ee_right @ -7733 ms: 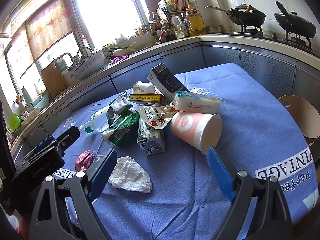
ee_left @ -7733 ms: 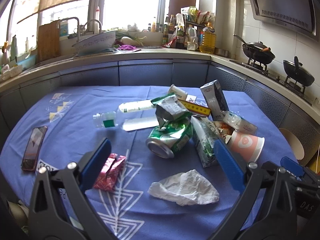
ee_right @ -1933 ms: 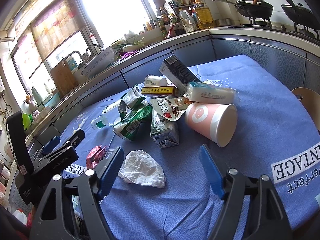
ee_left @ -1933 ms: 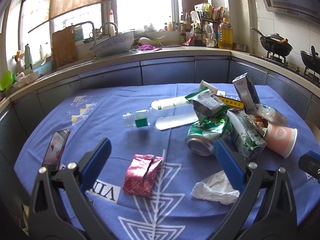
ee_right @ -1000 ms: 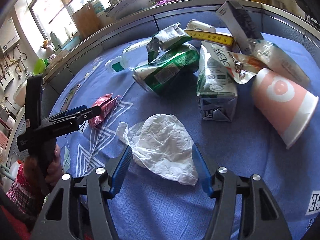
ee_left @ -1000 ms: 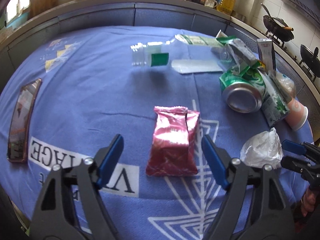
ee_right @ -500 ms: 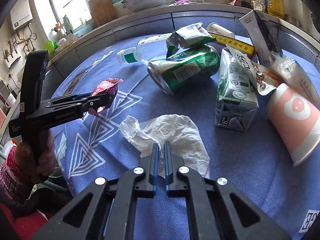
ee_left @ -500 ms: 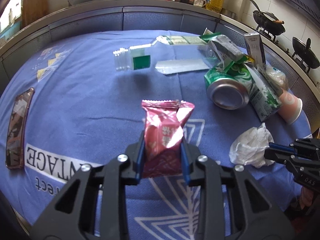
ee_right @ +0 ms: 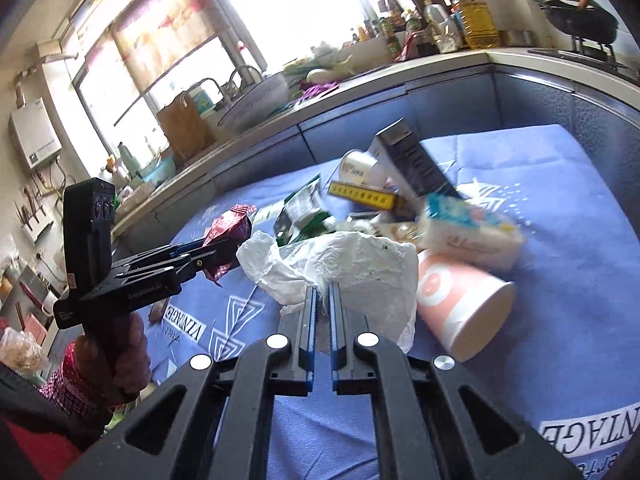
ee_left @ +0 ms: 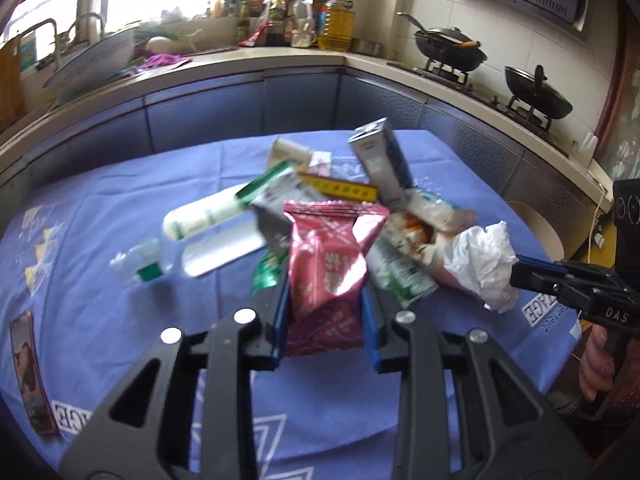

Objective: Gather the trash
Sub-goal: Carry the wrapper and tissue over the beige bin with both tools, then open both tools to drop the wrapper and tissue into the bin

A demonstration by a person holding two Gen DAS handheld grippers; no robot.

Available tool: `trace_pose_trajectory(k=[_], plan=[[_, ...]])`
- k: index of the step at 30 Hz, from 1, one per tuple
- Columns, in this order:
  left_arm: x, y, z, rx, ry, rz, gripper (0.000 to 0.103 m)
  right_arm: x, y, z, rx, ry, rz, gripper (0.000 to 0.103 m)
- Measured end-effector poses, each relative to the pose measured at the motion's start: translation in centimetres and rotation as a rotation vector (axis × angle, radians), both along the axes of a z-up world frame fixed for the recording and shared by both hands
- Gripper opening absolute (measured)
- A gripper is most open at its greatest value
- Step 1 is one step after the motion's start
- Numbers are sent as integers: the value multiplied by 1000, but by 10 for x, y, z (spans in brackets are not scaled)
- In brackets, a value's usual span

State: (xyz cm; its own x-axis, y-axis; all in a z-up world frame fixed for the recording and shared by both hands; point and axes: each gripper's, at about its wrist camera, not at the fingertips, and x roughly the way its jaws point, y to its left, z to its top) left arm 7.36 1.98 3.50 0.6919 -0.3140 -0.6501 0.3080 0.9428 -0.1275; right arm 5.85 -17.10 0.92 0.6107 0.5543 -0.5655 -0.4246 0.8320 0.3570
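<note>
Through the left wrist view, the left gripper pinches the red snack wrapper, now lifted clear of the blue tablecloth where it lay a second ago.

From the right wrist view, the right gripper clamps the white crumpled bag, likewise raised. Both pieces are collected; no bin is visible. The pink paper cup lies tipped, contents hidden.

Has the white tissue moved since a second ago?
Yes. The tissue is up off the tablecloth, pinched in the right gripper, above the pink cup.
</note>
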Motion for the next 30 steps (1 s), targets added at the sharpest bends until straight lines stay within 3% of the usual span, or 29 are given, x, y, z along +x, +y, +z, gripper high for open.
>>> trace_pose_trajectory(k=[7, 12, 19, 25, 28, 30], plan=[[47, -122, 39, 17, -40, -243, 29, -4, -110, 26, 17, -97, -250, 6], [80, -229, 40, 20, -14, -414, 29, -9, -199, 23, 26, -114, -469, 6], [113, -366, 12, -1, 102, -570, 29, -15, -313, -17, 41, -26, -764, 6], [121, -441, -34, 46, 230, -645, 30, -14, -346, -66, 33, 79, -822, 6], [123, -462, -59, 73, 287, -673, 38, -6, -350, -83, 54, 120, -814, 7], [125, -471, -75, 103, 327, -663, 65, 0, -350, -92, 66, 135, -815, 10]])
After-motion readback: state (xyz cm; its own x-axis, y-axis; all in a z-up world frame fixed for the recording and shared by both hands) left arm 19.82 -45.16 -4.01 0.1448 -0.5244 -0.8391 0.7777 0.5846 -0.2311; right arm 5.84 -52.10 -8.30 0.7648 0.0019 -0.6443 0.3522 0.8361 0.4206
